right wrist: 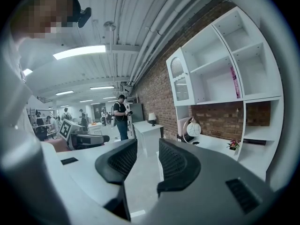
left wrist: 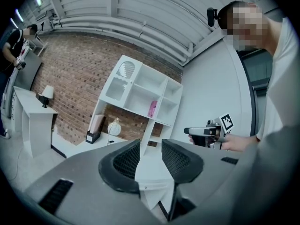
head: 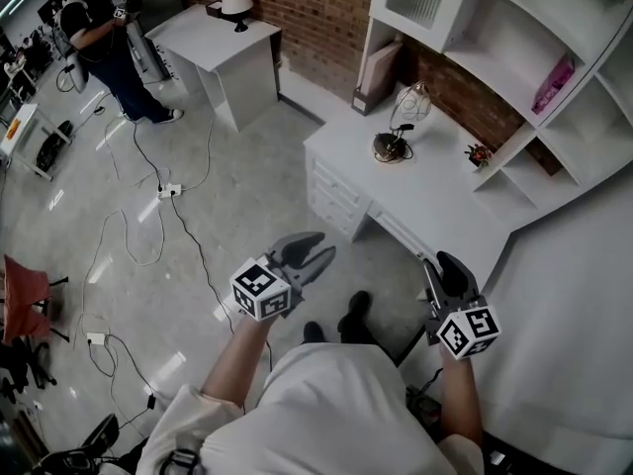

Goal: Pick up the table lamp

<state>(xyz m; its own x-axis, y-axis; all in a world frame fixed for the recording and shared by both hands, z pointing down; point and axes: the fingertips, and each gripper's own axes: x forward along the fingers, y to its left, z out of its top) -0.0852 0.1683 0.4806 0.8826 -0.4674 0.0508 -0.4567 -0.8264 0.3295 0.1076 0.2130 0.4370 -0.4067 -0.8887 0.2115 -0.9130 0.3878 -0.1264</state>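
White desk (head: pixel 435 206) carries one table lamp (head: pixel 404 117), upright on its dark base with its long axis vertical, near the brick wall. A second, shaded lamp (head: pixel 236 1) stands on the far table (head: pixel 198 36). Two grippers, the left gripper (head: pixel 321 247) and right gripper (head: pixel 440 262), hover well short of the desk, jaws released and empty. One compartment of the shelf unit (head: pixel 514 28) holds a pink item (head: pixel 556 82). One file holder (head: pixel 374 77) holds folders.

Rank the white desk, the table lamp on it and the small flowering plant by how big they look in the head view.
1. white desk
2. table lamp
3. small flowering plant
All three sit at a similar distance, so nearness hardly skews this.
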